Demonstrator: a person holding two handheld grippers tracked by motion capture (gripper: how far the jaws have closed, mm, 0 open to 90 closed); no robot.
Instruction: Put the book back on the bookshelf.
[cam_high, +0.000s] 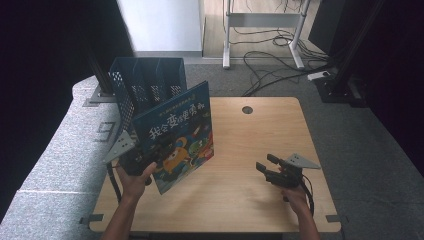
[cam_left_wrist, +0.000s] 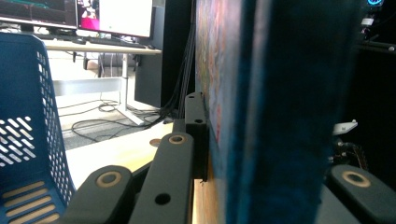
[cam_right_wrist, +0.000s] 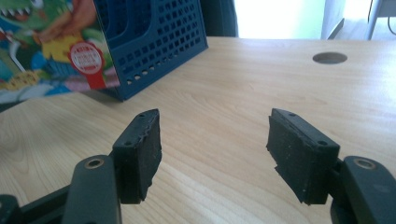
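Left hand-held gripper (cam_high: 150, 157): at the near left of the pale wooden tabletop (cam_high: 260, 145), jaws pinching the lower edge of a blue picture book with a colourful cartoon cover (cam_high: 177, 135).
Book: held upright and tilted above the tabletop, cover facing the near side, just in front of the blue perforated plastic file rack (cam_high: 145, 85); seen edge-on in the left gripper view (cam_left_wrist: 261, 112).
File rack: stands at the far left of the tabletop.
Right hand-held gripper (cam_high: 272, 170): low over the near right of the tabletop, jaws spread with nothing between them (cam_right_wrist: 215, 149), well apart from the book.
Round cable hole (cam_high: 247, 109): far middle of the tabletop.
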